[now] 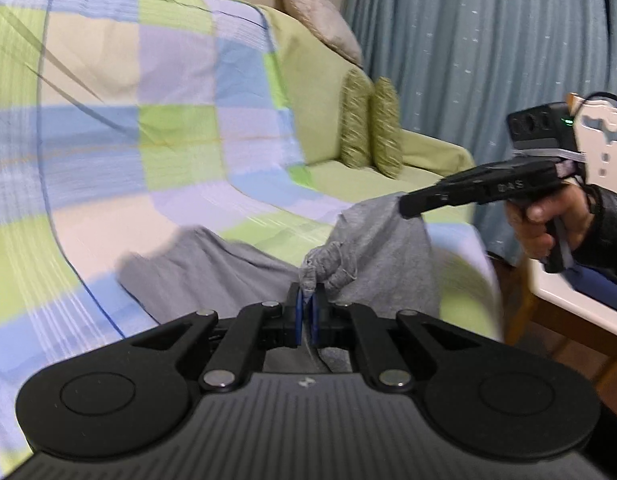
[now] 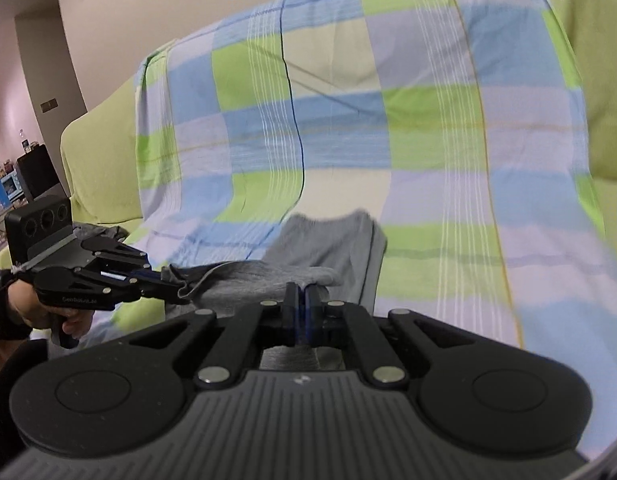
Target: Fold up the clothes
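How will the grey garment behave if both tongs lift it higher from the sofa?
The grey garment probably stays floppy: it bunches where the left tongs pinch it and sags between them and the right tongs. It looks thin and light. It may drag over the checked sheet, which seems loose.

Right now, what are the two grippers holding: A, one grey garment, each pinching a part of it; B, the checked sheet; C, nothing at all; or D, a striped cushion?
A: the left gripper is shut on a bunched bit of the grey garment, and the right gripper is shut on another edge of it, above the checked sheet.
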